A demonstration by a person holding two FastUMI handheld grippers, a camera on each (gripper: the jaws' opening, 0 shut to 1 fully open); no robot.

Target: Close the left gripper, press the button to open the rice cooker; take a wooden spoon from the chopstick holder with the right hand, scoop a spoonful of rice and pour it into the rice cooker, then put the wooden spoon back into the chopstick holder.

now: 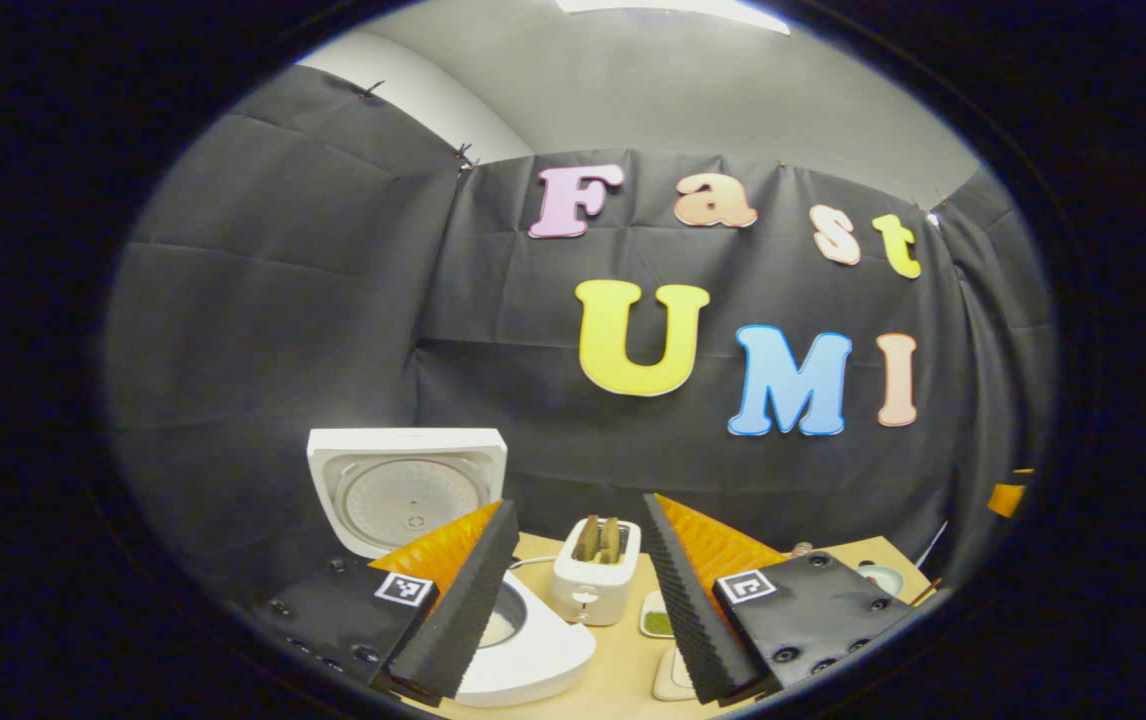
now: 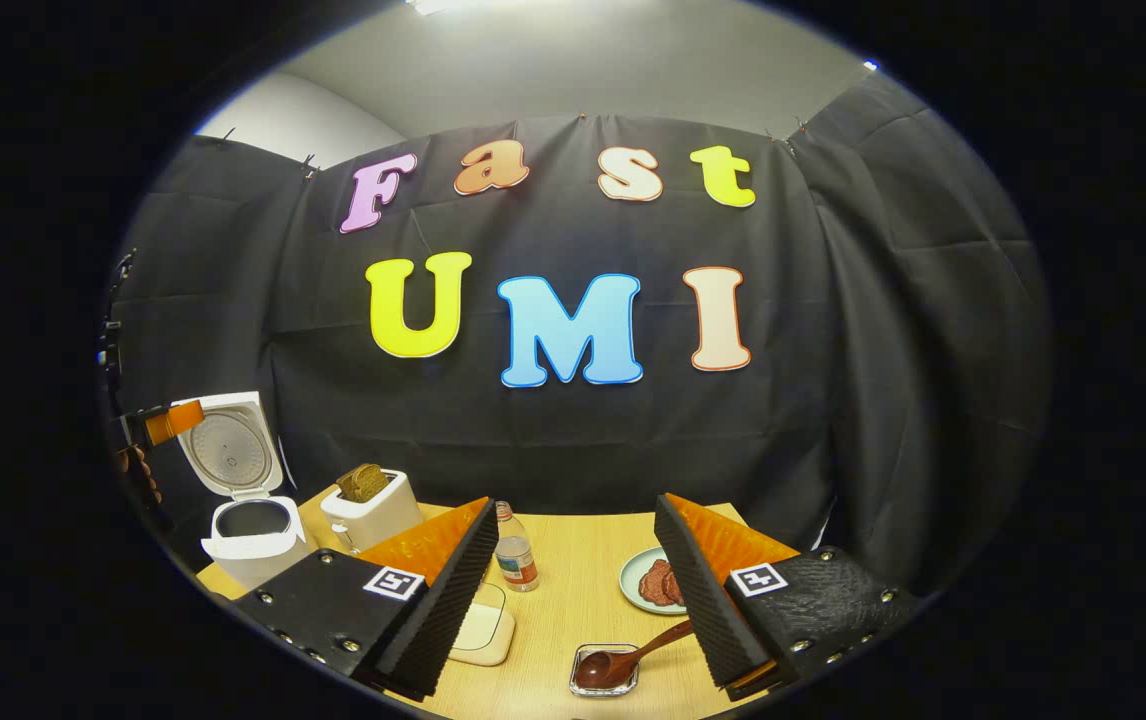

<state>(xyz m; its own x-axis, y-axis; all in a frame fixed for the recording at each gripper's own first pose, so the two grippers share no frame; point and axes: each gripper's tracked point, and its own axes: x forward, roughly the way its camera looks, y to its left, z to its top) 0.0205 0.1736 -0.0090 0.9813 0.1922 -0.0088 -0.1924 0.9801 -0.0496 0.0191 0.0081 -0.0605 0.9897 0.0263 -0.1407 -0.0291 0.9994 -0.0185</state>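
Table [image 2: 573, 560]: light wood, crowded; any wide sweep risks clipping a neighbour.
Rice cooker [image 2: 251, 530]: far left of the right gripper view, lid [image 2: 228, 445] standing upright, pot open. Button step looks done. Risk: a bump to the raised lid could drop it over the pot before the rice arrives.
Toaster [image 2: 371, 510]: just right of the cooker, bread in its slots; it stands in the path from dish to cooker, so a low carry could catch it.
Left gripper [image 1: 578, 590]: jaws spread wide, nothing between them, hanging above and near the cooker's open pot [image 1: 503, 625]. Could crowd the spoon's approach.
Right gripper [image 2: 573, 590]: jaws wide apart, empty, above the table's middle.
Bottle [image 2: 514, 550]: upright between the right fingers; tall and narrow, likely to tip if brushed.
Wooden spoon [image 2: 623, 660]: dark bowl resting in a small square dish [image 2: 604, 672], handle angled up toward the right finger. Judged risk: a shallow pinch on the slanted handle lets it twist, spilling rice.
Chopstick holder: can't make one out.
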